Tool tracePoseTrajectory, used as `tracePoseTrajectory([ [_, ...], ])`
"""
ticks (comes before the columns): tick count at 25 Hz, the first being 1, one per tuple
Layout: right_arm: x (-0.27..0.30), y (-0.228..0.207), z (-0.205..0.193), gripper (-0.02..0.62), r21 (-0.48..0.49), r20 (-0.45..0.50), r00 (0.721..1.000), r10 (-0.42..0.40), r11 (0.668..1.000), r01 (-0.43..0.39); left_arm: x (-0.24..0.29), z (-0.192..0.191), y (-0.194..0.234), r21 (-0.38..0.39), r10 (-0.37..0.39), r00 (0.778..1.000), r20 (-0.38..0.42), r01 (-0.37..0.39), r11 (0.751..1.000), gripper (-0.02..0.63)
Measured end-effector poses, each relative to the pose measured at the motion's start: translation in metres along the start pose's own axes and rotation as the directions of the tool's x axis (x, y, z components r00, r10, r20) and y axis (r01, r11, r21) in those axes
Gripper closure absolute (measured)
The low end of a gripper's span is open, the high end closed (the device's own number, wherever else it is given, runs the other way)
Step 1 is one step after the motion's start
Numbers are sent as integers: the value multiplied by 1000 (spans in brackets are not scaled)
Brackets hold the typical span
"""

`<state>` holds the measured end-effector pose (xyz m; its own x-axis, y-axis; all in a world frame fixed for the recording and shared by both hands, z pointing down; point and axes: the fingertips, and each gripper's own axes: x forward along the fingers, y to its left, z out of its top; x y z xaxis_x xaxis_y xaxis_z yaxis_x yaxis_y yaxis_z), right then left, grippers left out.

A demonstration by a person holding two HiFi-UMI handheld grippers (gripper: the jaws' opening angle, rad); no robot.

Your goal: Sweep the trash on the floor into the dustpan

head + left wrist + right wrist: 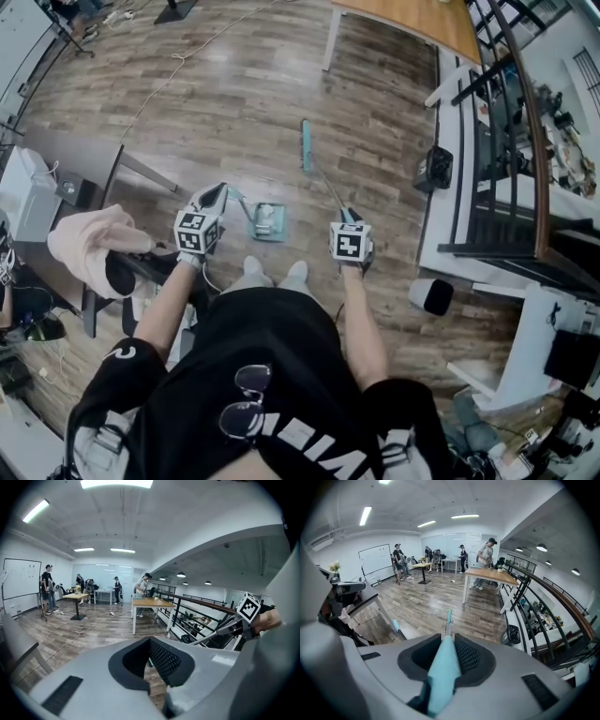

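Observation:
In the head view I stand on a wood floor with a teal dustpan (pixel 269 223) just ahead of my feet; something pale lies in it. Its upright handle (pixel 240 204) rises next to my left gripper (pixel 217 194). That left gripper (pixel 149 667) is shut, and no object shows between its jaws. My right gripper (pixel 349 217) is shut on the teal broom handle (pixel 443 667), which runs out between the jaws (pixel 447 656). The broom head (pixel 306 145) rests on the floor farther ahead. I see no loose trash on the boards.
A chair draped with pink cloth (pixel 89 244) stands close on my left. On the right are a black railing (pixel 506 141), a white ledge with a black box (pixel 433 169) and a white cylinder (pixel 431 295). A wooden table (pixel 412 19) is ahead; a cable (pixel 178 61) crosses the floor.

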<state>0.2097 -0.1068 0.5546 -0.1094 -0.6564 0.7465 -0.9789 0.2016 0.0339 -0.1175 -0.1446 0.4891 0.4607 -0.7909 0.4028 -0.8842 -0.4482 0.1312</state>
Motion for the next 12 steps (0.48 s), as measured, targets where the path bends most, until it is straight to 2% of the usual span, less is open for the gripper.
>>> tracePoseTrajectory([
  [12, -1, -4, 0, 511, -22, -13, 1000, -17, 1000, 16, 2, -4, -4, -10, -9, 1000, -4, 9, 1000, 607],
])
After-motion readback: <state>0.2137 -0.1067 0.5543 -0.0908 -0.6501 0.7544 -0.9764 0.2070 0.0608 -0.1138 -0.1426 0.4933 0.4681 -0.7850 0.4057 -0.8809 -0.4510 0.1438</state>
